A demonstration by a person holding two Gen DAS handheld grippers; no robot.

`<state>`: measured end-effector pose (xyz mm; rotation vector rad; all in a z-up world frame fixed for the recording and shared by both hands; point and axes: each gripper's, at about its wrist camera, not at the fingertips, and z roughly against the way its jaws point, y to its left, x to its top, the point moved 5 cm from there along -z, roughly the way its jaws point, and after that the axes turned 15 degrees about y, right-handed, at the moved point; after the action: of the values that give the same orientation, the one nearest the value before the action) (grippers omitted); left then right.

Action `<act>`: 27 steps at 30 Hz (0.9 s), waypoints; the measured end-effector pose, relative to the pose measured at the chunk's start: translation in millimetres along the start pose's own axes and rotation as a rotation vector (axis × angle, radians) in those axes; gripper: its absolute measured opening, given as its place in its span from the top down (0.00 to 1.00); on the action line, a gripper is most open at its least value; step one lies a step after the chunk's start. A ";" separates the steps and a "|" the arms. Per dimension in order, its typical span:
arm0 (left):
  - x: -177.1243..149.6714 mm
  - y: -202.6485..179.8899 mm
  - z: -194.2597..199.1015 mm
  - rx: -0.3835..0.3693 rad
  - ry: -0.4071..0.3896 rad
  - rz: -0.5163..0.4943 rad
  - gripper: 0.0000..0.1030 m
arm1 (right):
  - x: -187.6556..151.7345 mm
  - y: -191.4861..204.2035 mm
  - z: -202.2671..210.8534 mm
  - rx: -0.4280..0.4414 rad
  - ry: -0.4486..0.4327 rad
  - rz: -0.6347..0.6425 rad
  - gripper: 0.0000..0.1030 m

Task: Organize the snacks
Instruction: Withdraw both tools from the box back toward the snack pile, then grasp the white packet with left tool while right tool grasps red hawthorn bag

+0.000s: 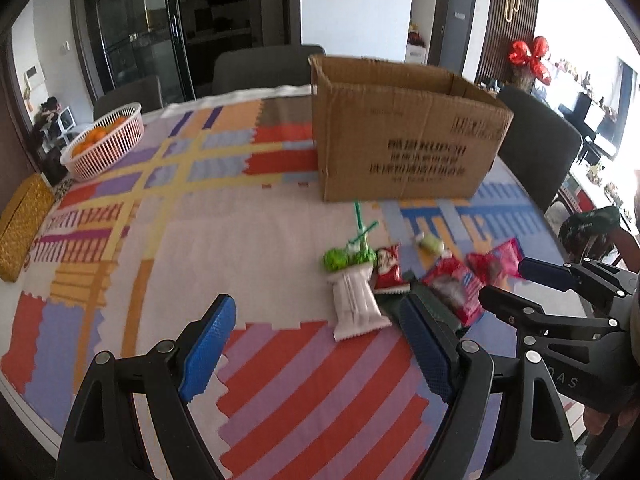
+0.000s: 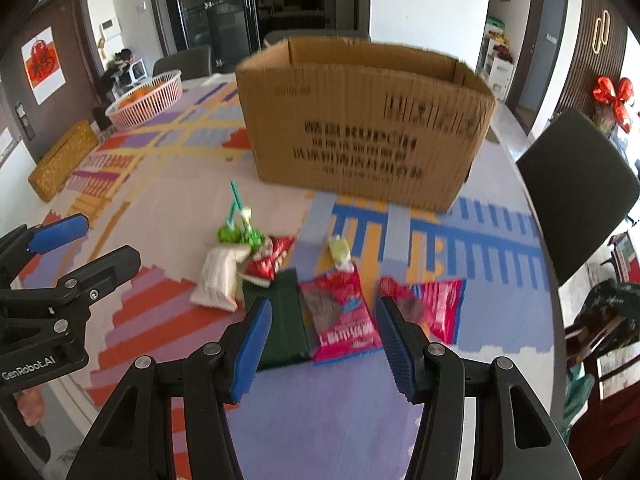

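The snack packets lie in a loose heap on the patterned tabletop (image 2: 360, 420), near the open brown cardboard box (image 2: 360, 128), probably their destination. The right claw (image 2: 324, 344), spread and empty, hangs over the dark green packet (image 2: 286, 320) and pink foil packet (image 2: 340, 316). The left claw (image 1: 320, 344), spread wider and empty, faces the white pillow packet (image 1: 356, 304), left of the others.

Brown cardboard box (image 2: 360, 120) with black print — tablecloth (image 1: 160, 240) in red, lilac and yellow stripes; white packet (image 1: 356, 300), dark green pouch (image 2: 286, 320), pink-red bags (image 2: 340, 316).
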<state>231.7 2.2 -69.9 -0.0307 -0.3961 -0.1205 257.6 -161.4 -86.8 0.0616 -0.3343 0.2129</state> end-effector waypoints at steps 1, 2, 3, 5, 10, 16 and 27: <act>-1.6 -0.8 -3.1 0.001 0.009 -0.002 0.18 | -2.1 -0.6 -3.4 0.001 0.009 -0.001 0.46; -3.2 -1.7 -6.6 0.001 0.018 -0.005 0.18 | -5.2 -1.8 -8.3 0.003 0.023 -0.003 0.46; -5.1 -2.9 -9.7 0.000 0.025 -0.009 0.18 | -7.0 -2.8 -11.5 0.003 0.031 -0.004 0.46; -8.4 -6.0 -16.1 0.001 0.038 -0.018 0.19 | -11.3 -5.1 -19.4 0.005 0.052 -0.008 0.46; -9.9 -11.6 -33.0 -0.008 0.071 -0.031 0.19 | -16.2 -10.1 -34.1 0.012 0.090 -0.017 0.46; -1.7 -14.0 -51.0 -0.014 0.082 -0.058 0.20 | -11.6 -11.9 -50.1 0.008 0.122 -0.008 0.46; 17.0 -15.4 -82.4 -0.028 0.118 -0.060 0.24 | 3.6 -13.6 -71.4 0.008 0.141 0.005 0.46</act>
<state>277.0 -19.4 -139.2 -0.0389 -0.2780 -0.1858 286.6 -167.1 -153.3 0.0534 -0.1931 0.2223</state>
